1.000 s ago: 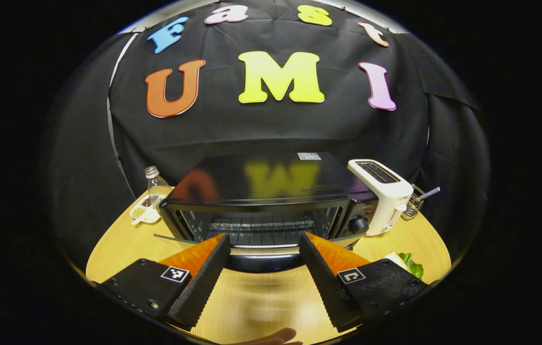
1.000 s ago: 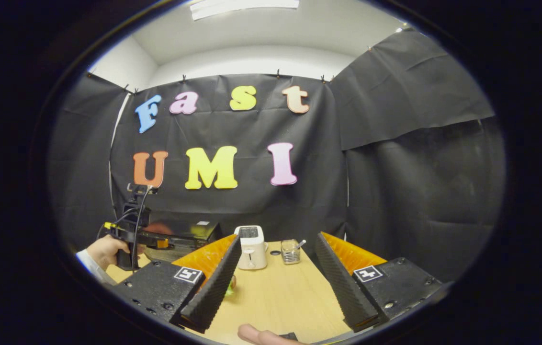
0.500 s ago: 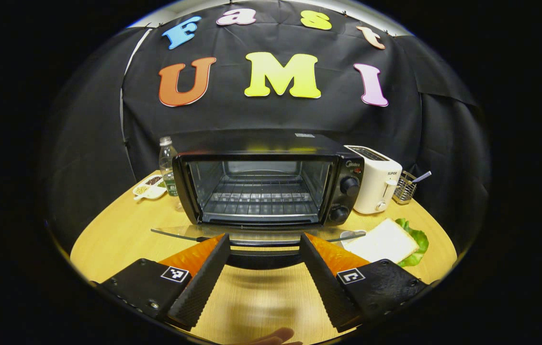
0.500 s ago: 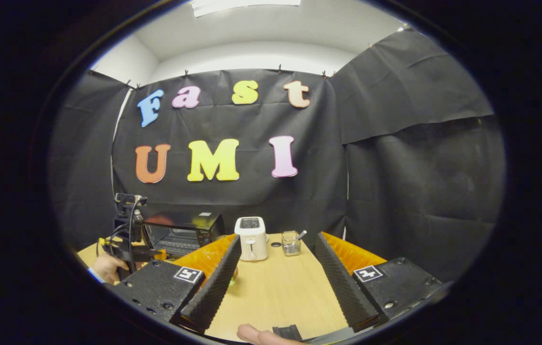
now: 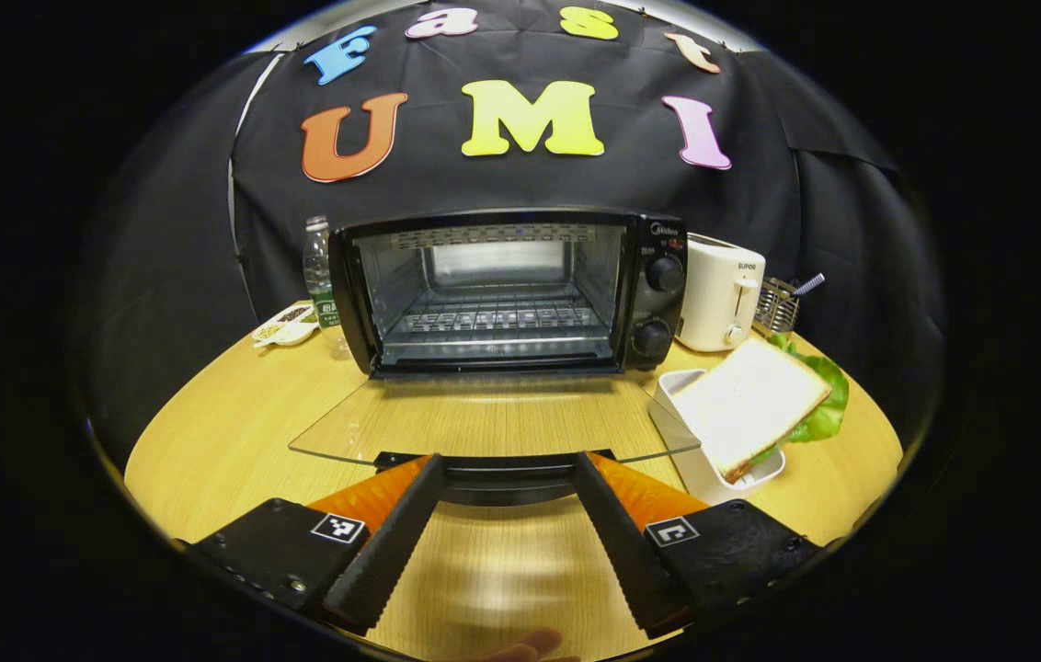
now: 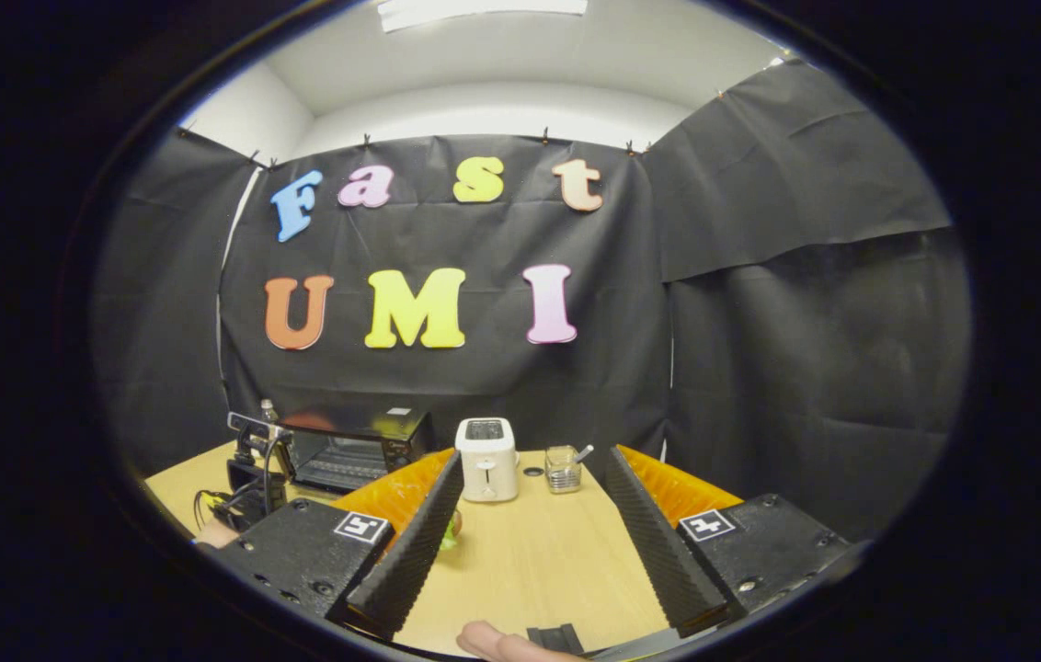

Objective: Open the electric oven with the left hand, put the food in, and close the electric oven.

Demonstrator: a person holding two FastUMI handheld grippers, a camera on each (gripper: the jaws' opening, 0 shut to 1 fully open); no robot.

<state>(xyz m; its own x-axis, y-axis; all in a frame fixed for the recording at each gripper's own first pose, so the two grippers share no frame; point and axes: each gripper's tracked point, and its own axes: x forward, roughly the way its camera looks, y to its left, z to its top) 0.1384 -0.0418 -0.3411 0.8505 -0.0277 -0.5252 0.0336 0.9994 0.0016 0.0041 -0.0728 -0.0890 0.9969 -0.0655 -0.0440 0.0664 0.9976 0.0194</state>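
The black electric oven (image 5: 502, 285) stands at the back of the round wooden table, its cavity and wire rack in plain sight. Its glass door (image 5: 493, 428) lies flat toward me. The door's dark handle (image 5: 507, 485) runs across just behind the tips of my left gripper (image 5: 507, 460), whose fingers stand wide apart and open. A sandwich of white bread and lettuce (image 5: 746, 405) leans in a white tray (image 5: 700, 464) right of the door. My right gripper (image 6: 536, 455) hangs open over the table, holding nothing. Far off to its left are the oven (image 6: 355, 441) and the left gripper (image 6: 254, 469).
A white toaster (image 5: 718, 294) stands close against the oven's right side, with a wire holder (image 5: 778, 308) beyond it. A water bottle (image 5: 318, 267) and a small dish (image 5: 286, 324) sit left of the oven. The toaster (image 6: 486, 458) and a small holder (image 6: 561, 469) lie ahead of the right gripper.
The oven door has swung from half open down to flat. My left gripper went down and back with the handle, so the oven's inside now faces it. The right gripper barely moved.
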